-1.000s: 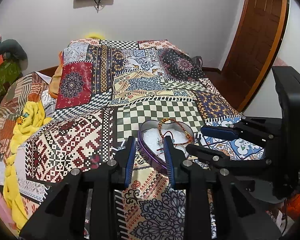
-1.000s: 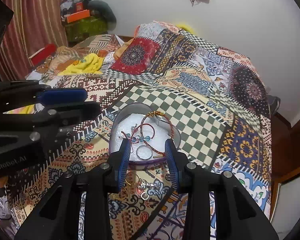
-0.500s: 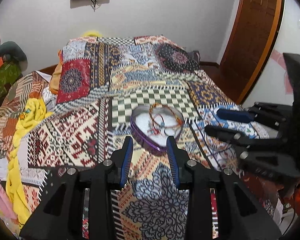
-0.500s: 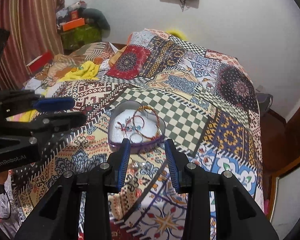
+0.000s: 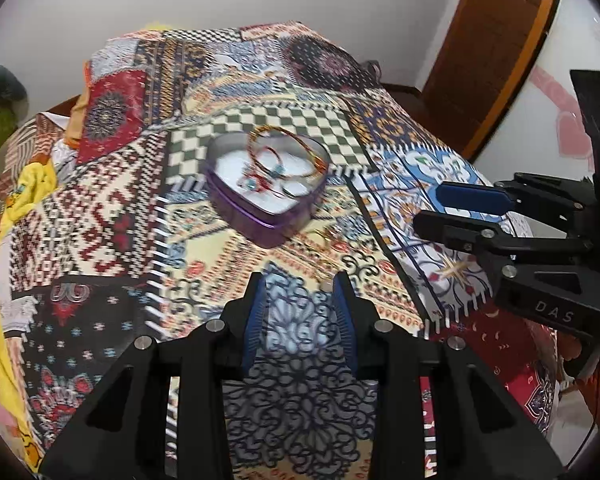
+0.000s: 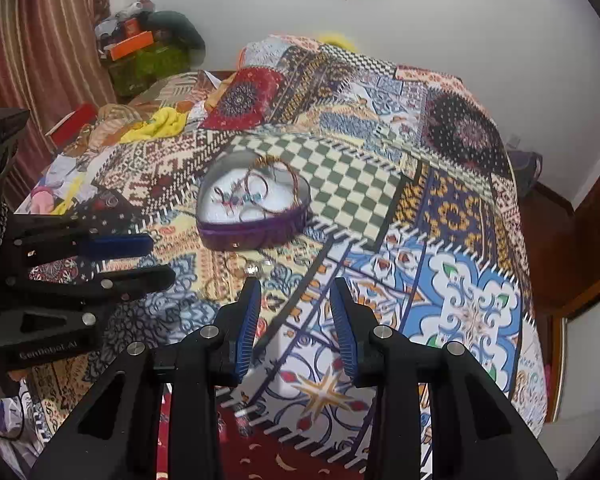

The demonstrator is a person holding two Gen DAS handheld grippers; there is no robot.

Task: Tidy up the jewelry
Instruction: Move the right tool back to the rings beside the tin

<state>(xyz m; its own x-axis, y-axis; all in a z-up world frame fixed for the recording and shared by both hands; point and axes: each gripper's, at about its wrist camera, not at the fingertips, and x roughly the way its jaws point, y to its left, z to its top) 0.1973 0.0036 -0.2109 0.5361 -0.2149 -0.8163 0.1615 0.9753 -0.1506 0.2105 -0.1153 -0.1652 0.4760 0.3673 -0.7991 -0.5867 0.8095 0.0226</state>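
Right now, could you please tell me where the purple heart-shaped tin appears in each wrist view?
Left wrist: purple heart-shaped tin sits above centre, beyond the left gripper.
Right wrist: tin lies left of centre, beyond the right gripper.
Shared landmark: green checkered patch touching the tin.

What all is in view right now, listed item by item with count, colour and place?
Heart-shaped tin: one, purple, white lining, on the bedspread.
Bangles: several, gold and red, inside the tin.
Loose rings: a few, gold and silver, on the bedspread in front of the tin.
Bedspread: one, multicoloured patchwork, covering the bed.
Yellow cloth: one, at the bed's far left.
Door: one, brown, right.
Left gripper: black, blue pads, open, empty.
Right gripper: same, open, empty.
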